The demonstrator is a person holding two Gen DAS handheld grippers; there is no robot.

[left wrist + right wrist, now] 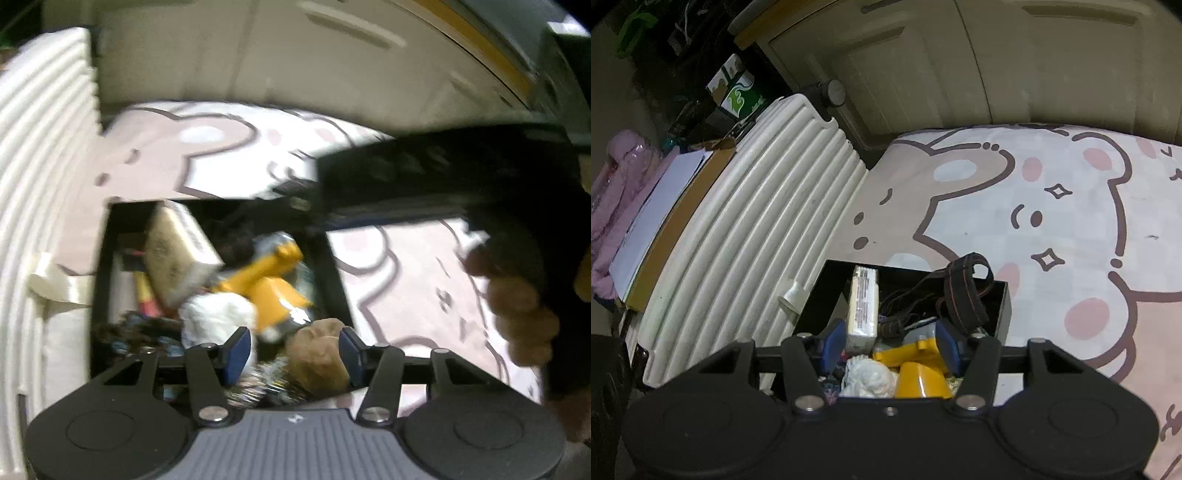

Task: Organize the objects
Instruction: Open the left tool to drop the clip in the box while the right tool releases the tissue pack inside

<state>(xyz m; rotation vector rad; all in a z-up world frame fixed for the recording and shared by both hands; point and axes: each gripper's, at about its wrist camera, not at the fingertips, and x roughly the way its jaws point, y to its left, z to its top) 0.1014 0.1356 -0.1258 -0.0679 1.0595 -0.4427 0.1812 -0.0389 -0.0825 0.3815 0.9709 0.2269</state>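
We are tilting both grippers steeply down over the open black rectangular box [1004, 299], which is sitting on the pale pink cartoon-bear rug [1071, 206] just beside the white ribbed suitcase [746, 229]. Our left gripper [293, 349] is hovering with its blue pads partly apart; a brown rounded lump [317, 360] is showing between them, though we cannot tell whether the pads are pressing on it. Our right gripper [890, 341] is also standing narrowly parted above the heap, gripping nothing. In the left wrist view, the right hand [517, 299] is wrapping around its black handle above the rug.

Inside the box, a cream rectangular packet [863, 306] is leaning upright near the suitcase side, a yellow plastic toy [916, 373] and a white fluffy wad [868, 378] are lying in the near end, and a black looped strap [964, 291] is draping over the far right wall. Open rug is spreading to the right and beyond the box; the suitcase is closing off the left.
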